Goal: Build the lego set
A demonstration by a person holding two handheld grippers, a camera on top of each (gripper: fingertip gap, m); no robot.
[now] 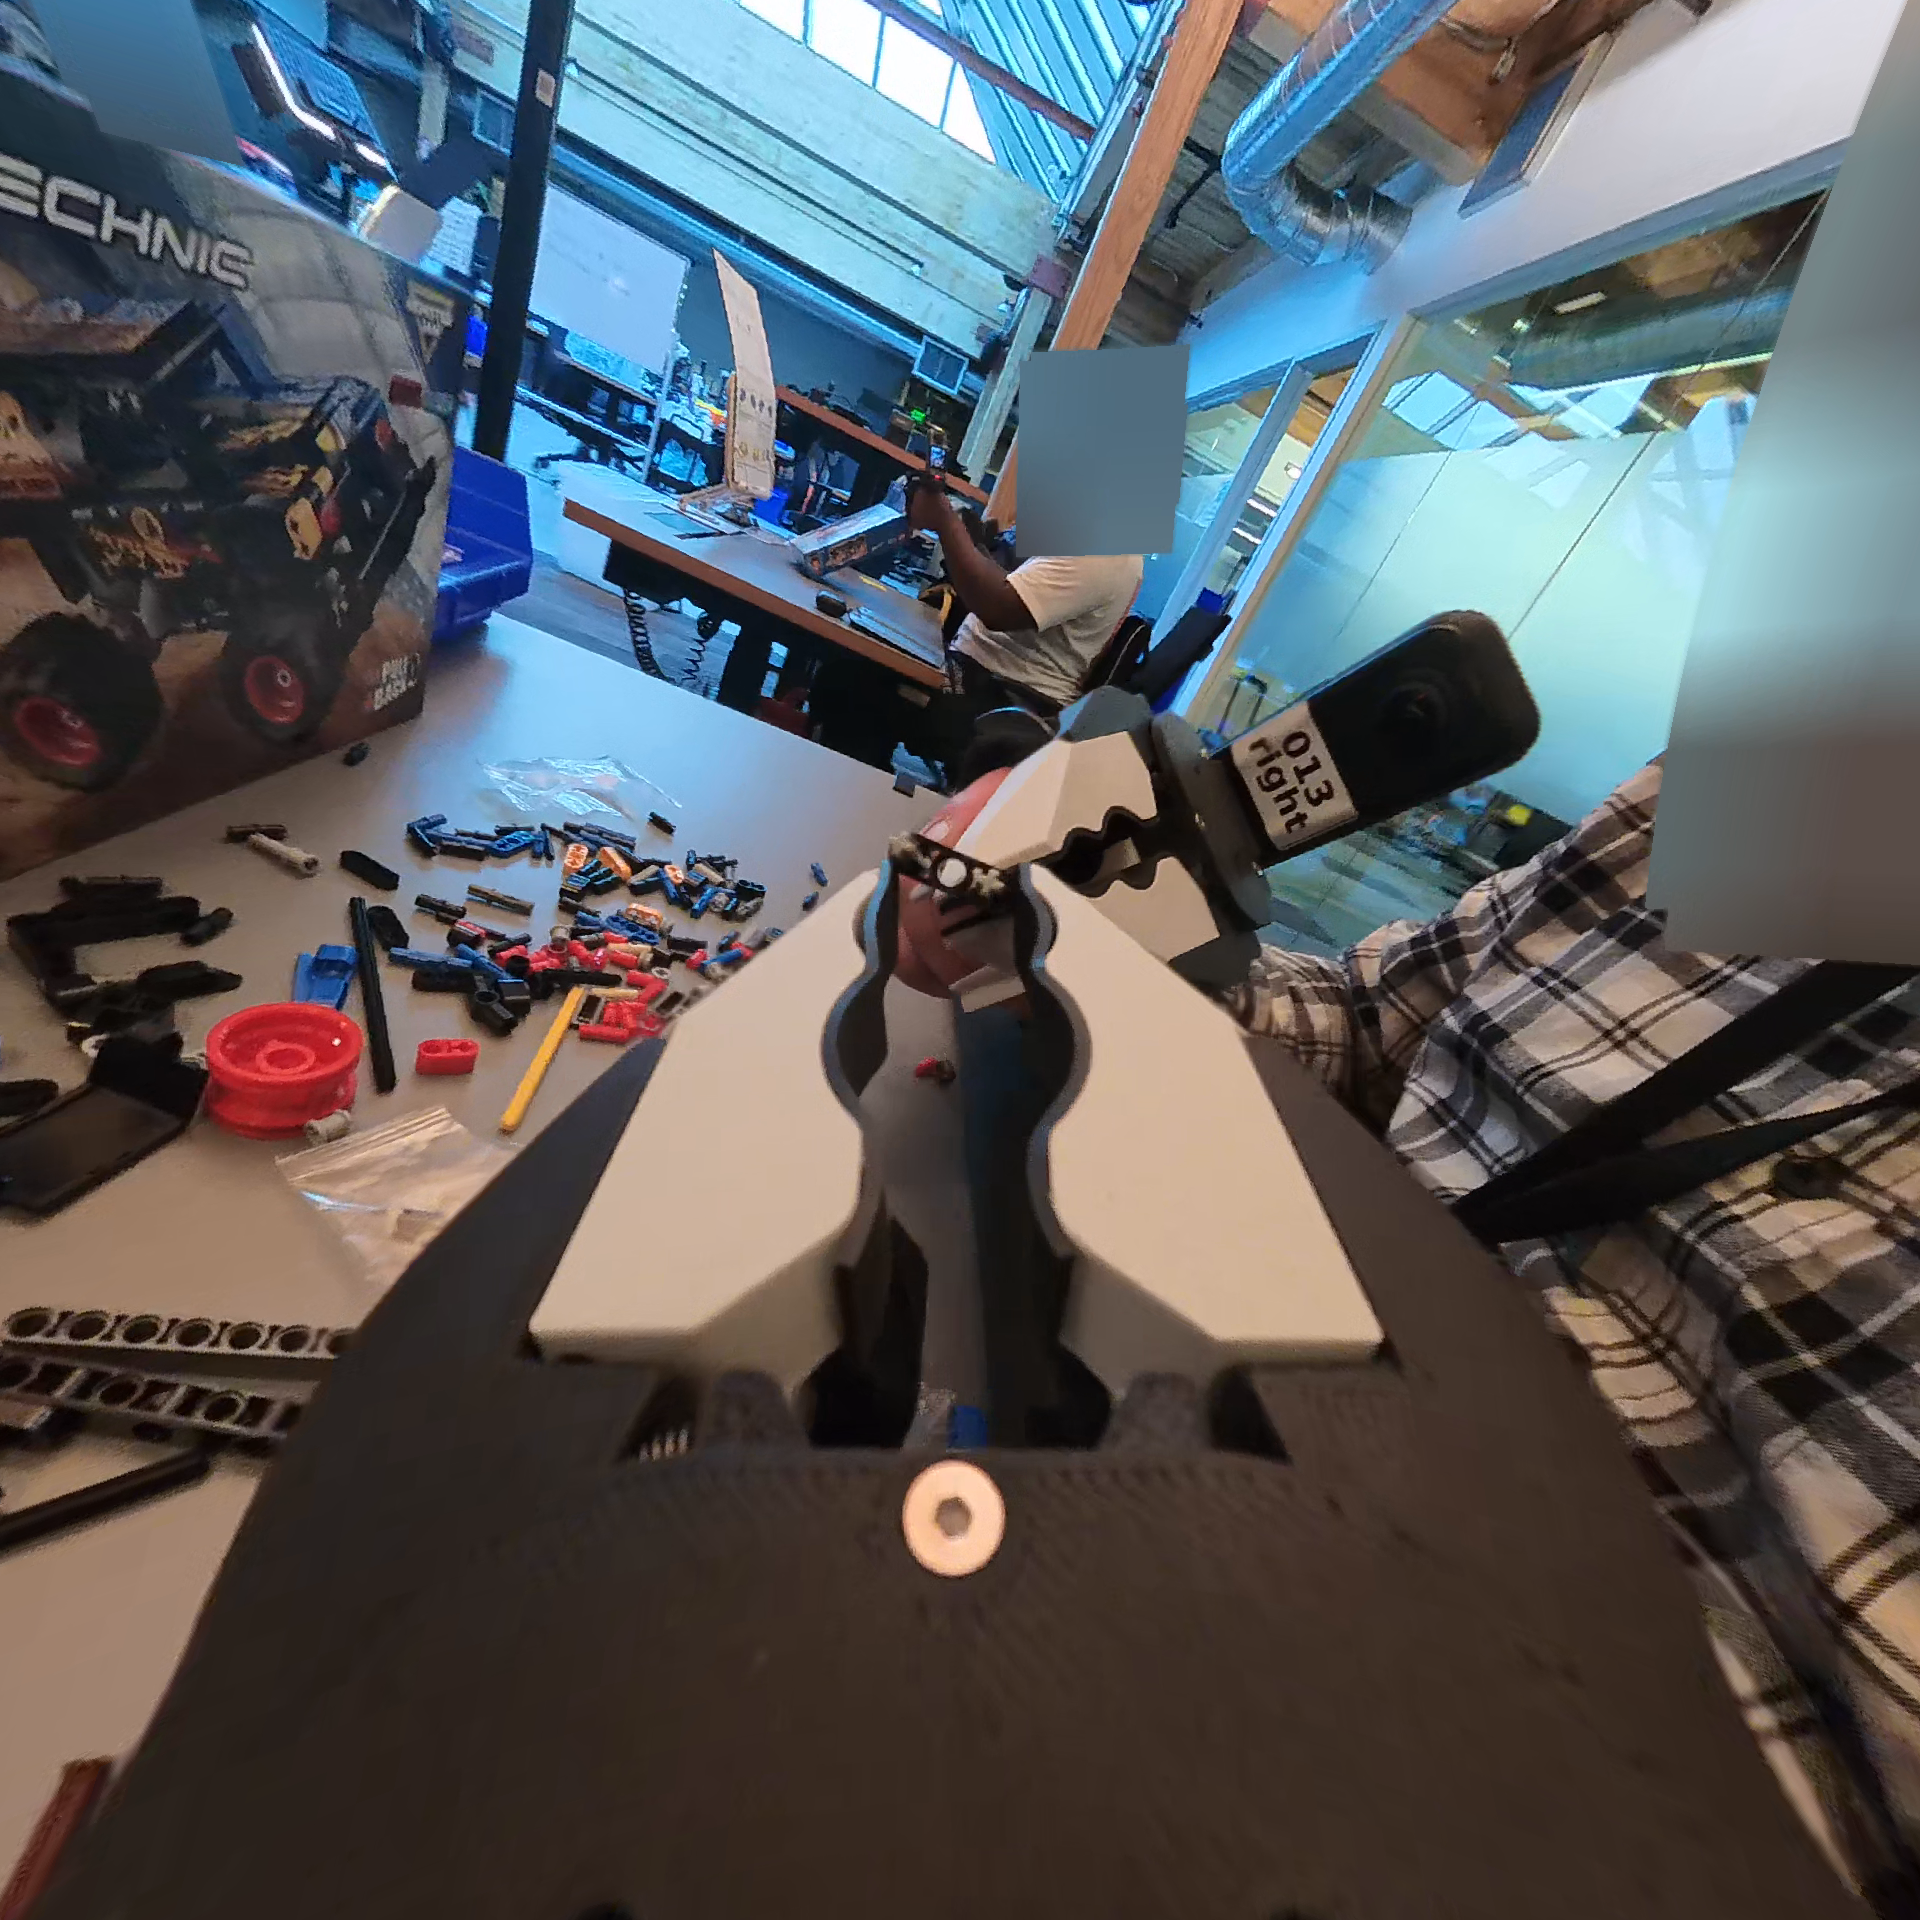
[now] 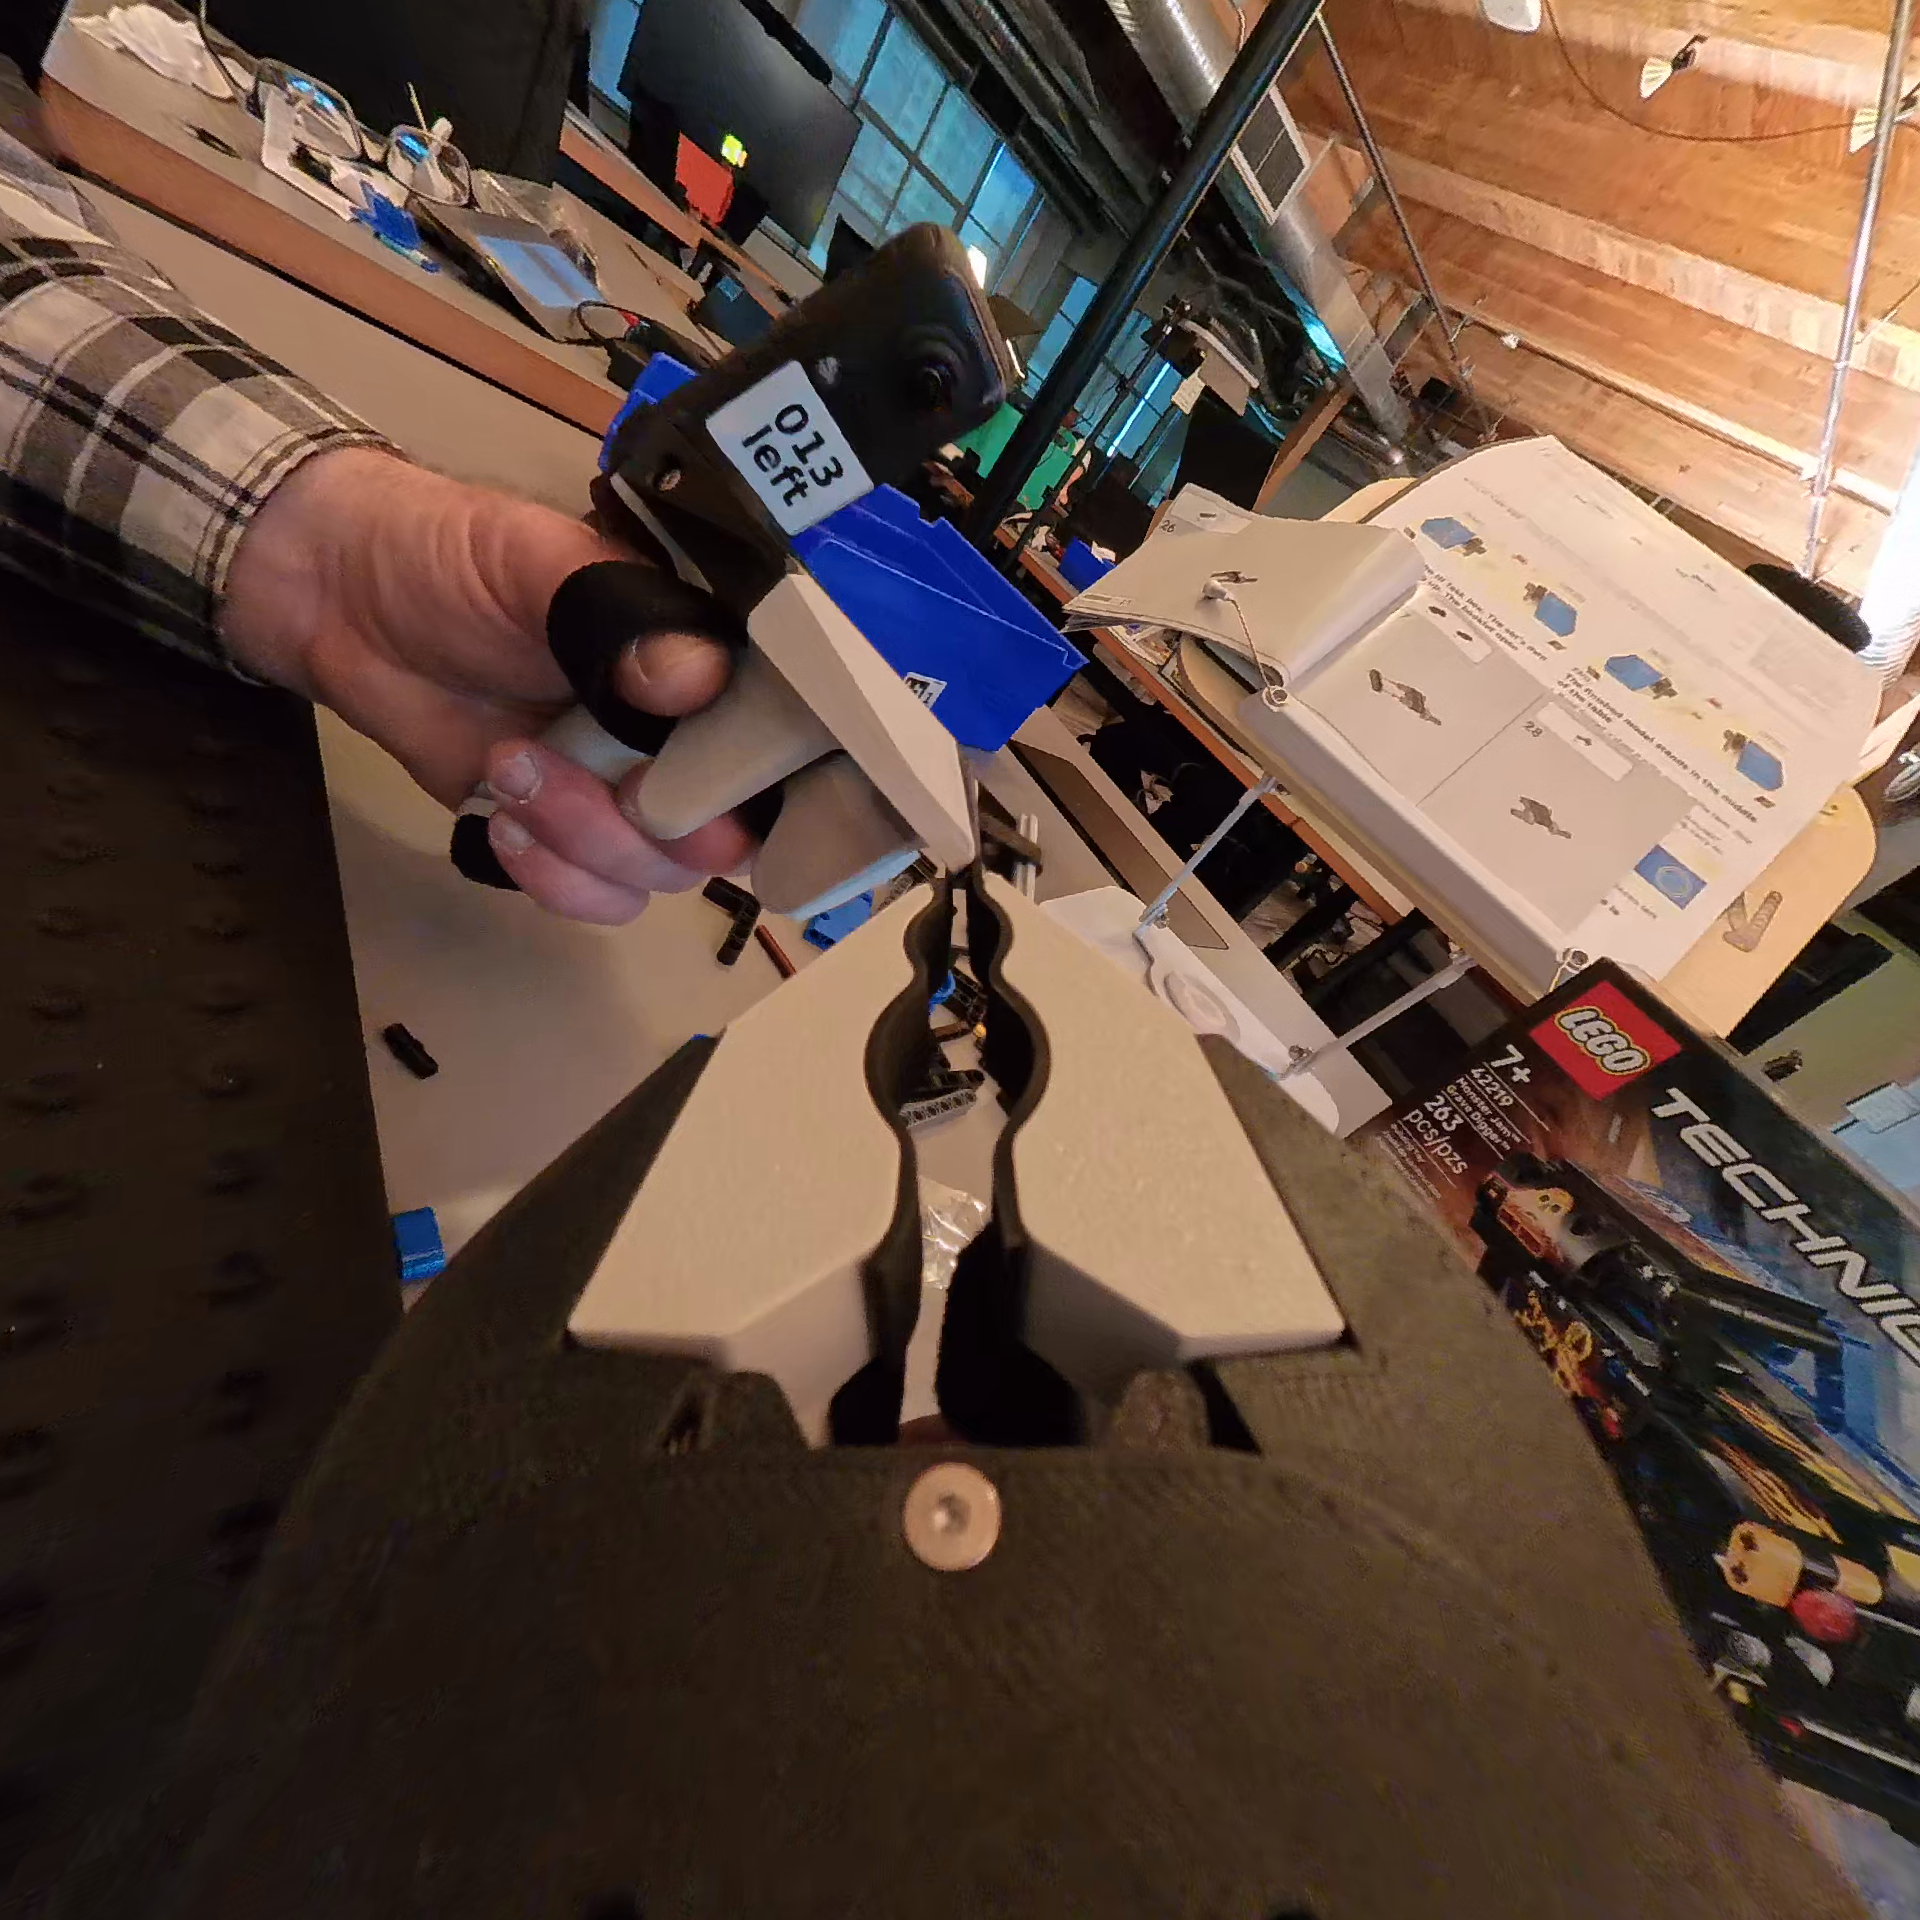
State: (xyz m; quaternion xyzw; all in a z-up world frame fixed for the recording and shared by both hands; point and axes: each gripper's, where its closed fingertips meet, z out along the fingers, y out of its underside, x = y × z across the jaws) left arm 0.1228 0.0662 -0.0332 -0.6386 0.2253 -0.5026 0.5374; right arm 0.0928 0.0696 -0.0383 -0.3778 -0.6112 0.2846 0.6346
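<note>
A small black Lego beam (image 1: 951,871) with holes is held in the air above the grey table (image 1: 644,717). My left gripper (image 1: 954,885) is shut on it, with the beam spanning its fingertips. My right gripper (image 1: 982,883) comes in from the right and pinches the same beam. In the right wrist view the beam (image 2: 954,902) shows edge-on as a thin black strip between the nearly closed fingers of my right gripper (image 2: 958,894). The left gripper (image 2: 966,847) meets it tip to tip from the upper left, held by a hand (image 2: 416,644).
A pile of loose black, blue and red pieces (image 1: 603,935), a red wheel hub (image 1: 281,1070), a yellow axle (image 1: 540,1060), long grey beams (image 1: 156,1351) and a phone (image 1: 73,1143) lie on the table. The set's box (image 1: 208,468) and a blue bin (image 2: 935,613) stand behind. An instruction booklet (image 2: 1507,727) sits on a stand. The grippers are tip to tip, or close to it.
</note>
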